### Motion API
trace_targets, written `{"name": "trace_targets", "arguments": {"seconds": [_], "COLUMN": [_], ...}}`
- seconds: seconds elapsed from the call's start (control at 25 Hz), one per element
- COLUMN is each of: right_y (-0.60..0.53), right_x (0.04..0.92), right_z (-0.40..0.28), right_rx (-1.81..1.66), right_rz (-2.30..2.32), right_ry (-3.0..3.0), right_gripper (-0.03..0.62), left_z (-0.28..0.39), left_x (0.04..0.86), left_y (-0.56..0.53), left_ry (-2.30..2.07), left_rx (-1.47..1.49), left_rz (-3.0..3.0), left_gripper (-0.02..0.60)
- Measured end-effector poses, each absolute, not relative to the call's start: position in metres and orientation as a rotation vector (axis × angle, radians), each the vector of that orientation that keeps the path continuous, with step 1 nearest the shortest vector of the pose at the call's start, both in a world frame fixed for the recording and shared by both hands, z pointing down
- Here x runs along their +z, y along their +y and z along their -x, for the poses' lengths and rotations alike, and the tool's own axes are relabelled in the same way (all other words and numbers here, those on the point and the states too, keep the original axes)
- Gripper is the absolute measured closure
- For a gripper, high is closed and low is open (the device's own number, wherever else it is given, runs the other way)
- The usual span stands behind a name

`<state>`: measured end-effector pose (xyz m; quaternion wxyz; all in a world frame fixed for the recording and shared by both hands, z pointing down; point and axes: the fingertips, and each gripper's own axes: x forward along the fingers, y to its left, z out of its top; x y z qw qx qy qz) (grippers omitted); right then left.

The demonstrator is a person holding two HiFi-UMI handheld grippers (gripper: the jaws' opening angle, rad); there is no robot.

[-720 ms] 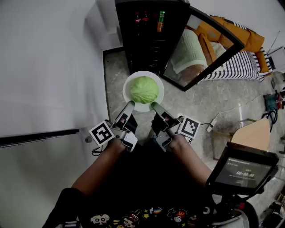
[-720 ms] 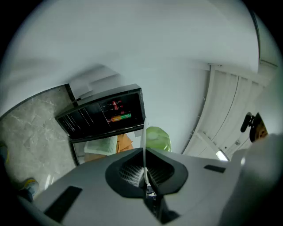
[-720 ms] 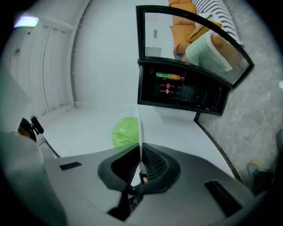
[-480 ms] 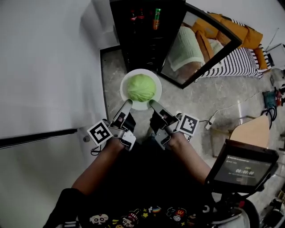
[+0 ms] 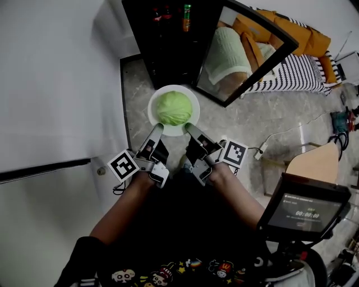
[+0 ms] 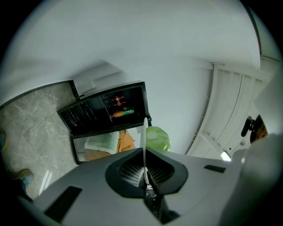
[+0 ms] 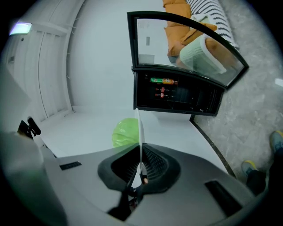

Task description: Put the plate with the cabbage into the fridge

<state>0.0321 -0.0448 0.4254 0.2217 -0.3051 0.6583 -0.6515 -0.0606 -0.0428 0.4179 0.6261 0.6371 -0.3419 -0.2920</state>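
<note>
One black fridge [image 5: 168, 45] at 12 o'clock, biggest thing in sight, with its glass door [image 5: 247, 50] swung out toward 2 o'clock. Likely trouble there: clipping a shelf lip or the door edge with the plate's far rim, if brought in low or off-line. Boxy, dark, ribbed with thin shelves [image 6: 84, 115]; door flat and glossy (a seated person [image 5: 227, 56] showing in the pane).

Underneath, grey marbled floor [image 5: 241, 129]: hard and polished, so probably fatal to anything dropped.

Hanging in mid-air just short of the fridge opening, round white plate [image 5: 194, 102]. Gripped only along its near rim, far side unsupported; risk of tipping the load with any sag toward 12 o'clock. Thin, smooth, apparently glazed, hence slippery between narrow pads.

Sitting centred on it, cabbage [image 5: 173, 108]: nearly a ball, pale green, waxy and veined, lying loose, ready to roll with any tilt or jerk.

Clamped on the rim at 7 o'clock, left gripper [image 5: 157, 129]; at 5 o'clock, right gripper [image 5: 189, 128]. Both closed tight on the thin edge, seen edge-on between ribbed black pads [image 6: 128, 170] in each gripper view. Risk of twisting the plate loose through uneven advance of the two hands.

Smallest, on the top shelf: a few bottles [image 5: 186, 11], slim, two reddish, one green and orange.
</note>
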Motion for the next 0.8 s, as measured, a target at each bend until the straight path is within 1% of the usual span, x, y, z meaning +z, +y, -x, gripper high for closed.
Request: {"name": "trace_targets", "arguments": {"seconds": [0.8], "right_y": [-0.0462], "right_x": [0.4271], "right_z": [-0.0259], "right_rx": [-1.831], "right_rz": [0.784], "right_ry": [1.874], "right_gripper": [0.572], "left_z": [0.0672], "left_x": [0.4213], "left_y": [-0.0391], "left_ry": [-0.834], "left_rx": [-0.731], "left_rz": [-1.453], "left_gripper": [0.566]}}
